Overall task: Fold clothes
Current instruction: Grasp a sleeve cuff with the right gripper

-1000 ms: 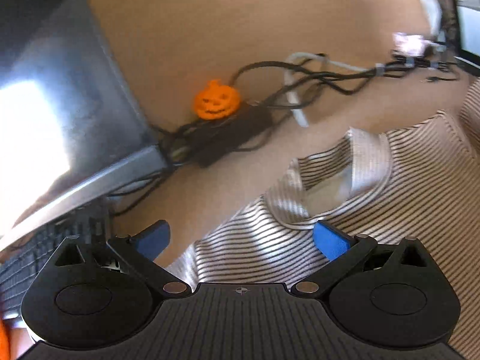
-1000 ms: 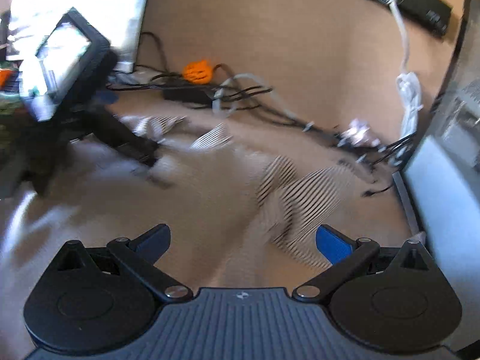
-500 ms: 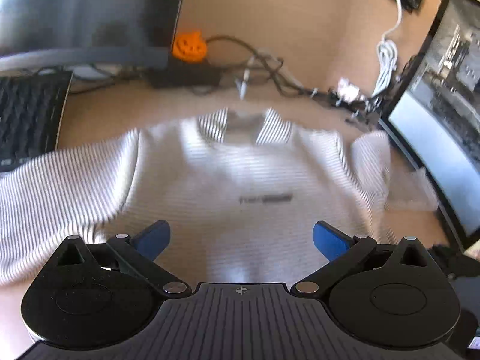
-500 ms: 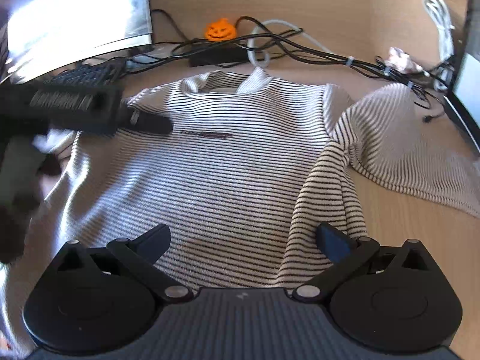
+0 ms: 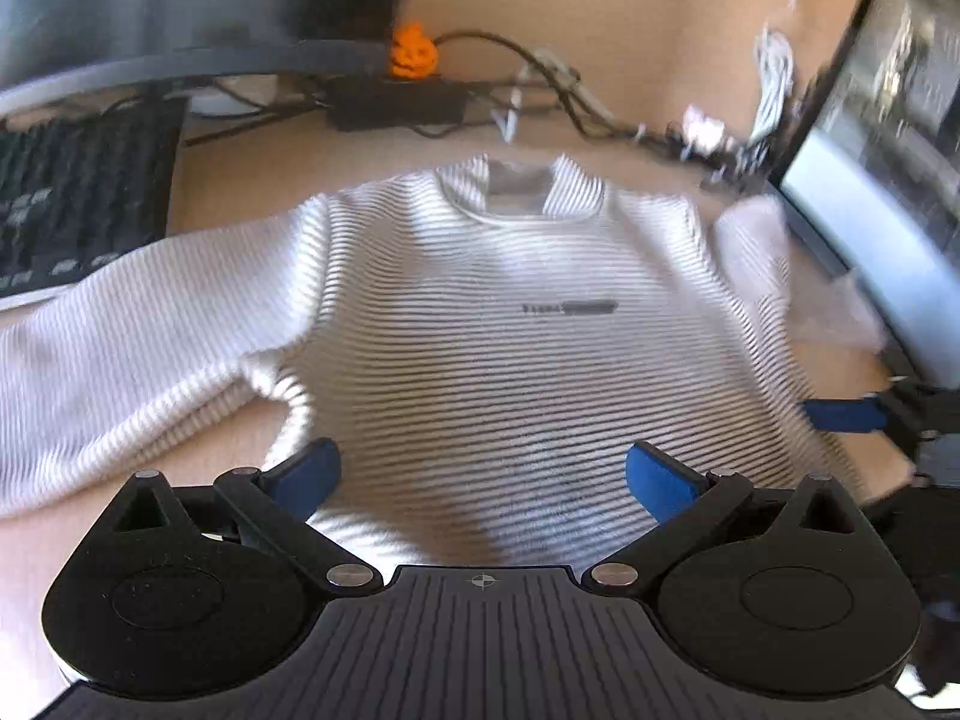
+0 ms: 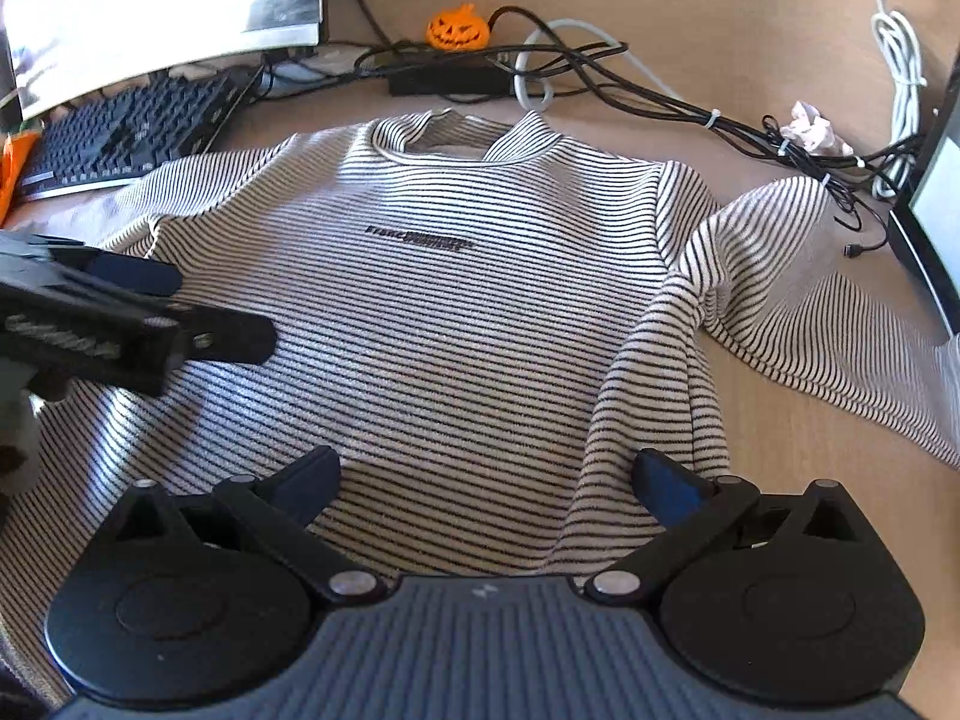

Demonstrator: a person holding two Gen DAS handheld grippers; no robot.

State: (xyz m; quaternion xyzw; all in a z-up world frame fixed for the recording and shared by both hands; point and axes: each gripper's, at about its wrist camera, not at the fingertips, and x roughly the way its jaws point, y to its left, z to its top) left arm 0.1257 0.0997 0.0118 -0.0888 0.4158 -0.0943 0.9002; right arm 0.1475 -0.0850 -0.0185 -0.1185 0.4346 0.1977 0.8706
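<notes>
- White long-sleeved sweater with thin black stripes (image 6: pixel 456 324) lies face up and flat on the light wooden desk (image 6: pixel 750 48); collar at the far side, hem at the near side, small dark printed line across the chest.
- Its right sleeve (image 6: pixel 798 276) is bunched and folded, spreading out to the right; the left sleeve (image 5: pixel 138 348) stretches to the left, ending just in front of the black keyboard (image 6: pixel 132 126).
- Left gripper (image 5: pixel 480 474): blue-tipped fingers spread wide, nothing between them, hovering over the near left part of the sweater's body. View is motion-blurred.
- Right gripper (image 6: pixel 486 480): fingers likewise spread wide and empty, above the near hem, right of centre.
- Far edge of desk: orange pumpkin figure (image 6: pixel 457 29), tangle of black and white cables (image 6: pixel 570 72), crumpled paper scrap (image 6: pixel 810 126).
- Monitor (image 6: pixel 162 12) far left; a second screen (image 5: pixel 888 180) at the right edge.
</notes>
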